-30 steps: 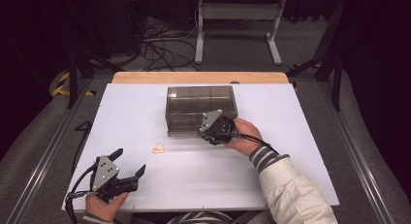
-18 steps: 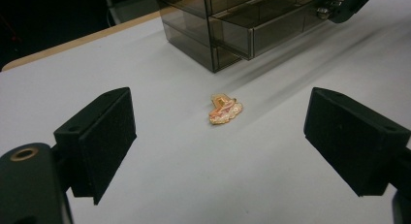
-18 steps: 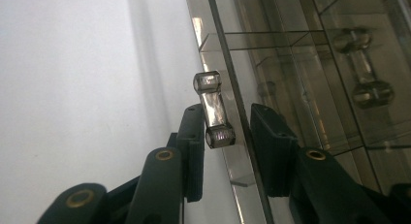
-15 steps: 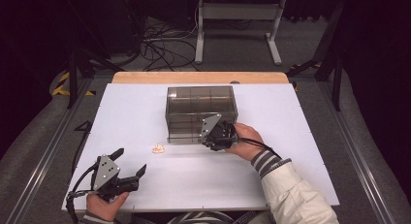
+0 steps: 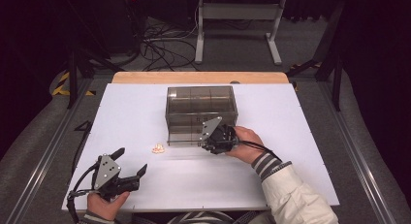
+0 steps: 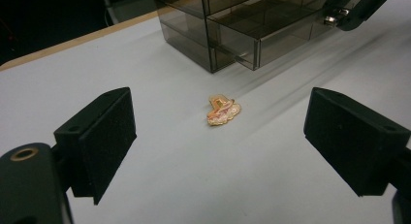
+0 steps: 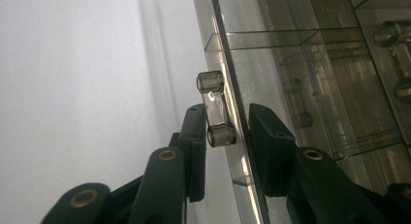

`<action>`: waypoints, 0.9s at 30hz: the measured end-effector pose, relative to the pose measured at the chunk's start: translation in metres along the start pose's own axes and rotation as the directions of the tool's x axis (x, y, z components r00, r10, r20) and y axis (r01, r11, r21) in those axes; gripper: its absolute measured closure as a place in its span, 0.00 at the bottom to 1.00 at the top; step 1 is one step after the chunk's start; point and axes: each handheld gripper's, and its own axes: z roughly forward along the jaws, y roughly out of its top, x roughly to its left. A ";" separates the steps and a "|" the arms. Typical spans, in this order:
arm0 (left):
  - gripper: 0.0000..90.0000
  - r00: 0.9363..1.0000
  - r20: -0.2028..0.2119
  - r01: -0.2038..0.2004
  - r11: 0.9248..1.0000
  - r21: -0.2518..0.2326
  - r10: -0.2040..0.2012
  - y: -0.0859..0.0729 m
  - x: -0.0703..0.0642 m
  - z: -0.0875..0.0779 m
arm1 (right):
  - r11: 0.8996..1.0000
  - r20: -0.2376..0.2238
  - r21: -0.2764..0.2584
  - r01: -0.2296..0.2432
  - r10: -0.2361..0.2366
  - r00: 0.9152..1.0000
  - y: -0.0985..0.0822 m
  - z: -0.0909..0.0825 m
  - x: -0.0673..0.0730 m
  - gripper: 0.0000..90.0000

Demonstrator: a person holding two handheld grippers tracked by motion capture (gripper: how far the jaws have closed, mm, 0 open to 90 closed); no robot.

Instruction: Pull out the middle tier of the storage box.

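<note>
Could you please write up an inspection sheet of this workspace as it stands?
Surface: white table, wooden strip at far edge.
Job's things: smoky clear drawer cabinet; lowest drawer pulled partly out; its handle sits between the right jaws.
Clutter: small orange trinket lying loose left of the cabinet.
Grippers: right gripper at the drawer front, jaws just closing around the handle; left gripper open, holding nothing, near the front edge.
Cables: one trails from each gripper; a tangle on the floor behind.
Surroundings: dark room, metal stand behind the table.
</note>
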 end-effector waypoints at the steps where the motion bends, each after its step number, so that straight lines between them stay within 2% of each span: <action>1: 0.14 1.000 0.000 0.000 1.000 0.000 0.000 0.000 0.000 0.000 | 1.000 0.001 -0.001 -0.001 0.001 1.000 0.000 0.000 0.000 0.77; 15: 0.14 1.000 0.000 -0.003 1.000 0.000 0.003 0.000 0.000 0.001 | 1.000 -0.010 0.007 -0.002 0.002 1.000 -0.002 0.003 0.001 0.77; 20: 0.15 1.000 0.011 0.009 1.000 -0.014 -0.009 0.000 0.001 0.002 | 1.000 -0.022 0.011 -0.002 0.003 1.000 -0.003 0.004 0.001 0.75; 24: 0.14 1.000 0.016 0.021 1.000 -0.014 -0.021 0.001 0.004 0.003 | 1.000 -0.037 -0.015 -0.026 0.025 0.999 -0.004 0.002 0.000 0.71; 27: 0.15 1.000 0.021 0.017 1.000 -0.017 -0.016 0.003 0.006 0.004 | 0.998 -0.021 -0.046 -0.049 0.048 0.999 -0.006 -0.005 0.000 0.67</action>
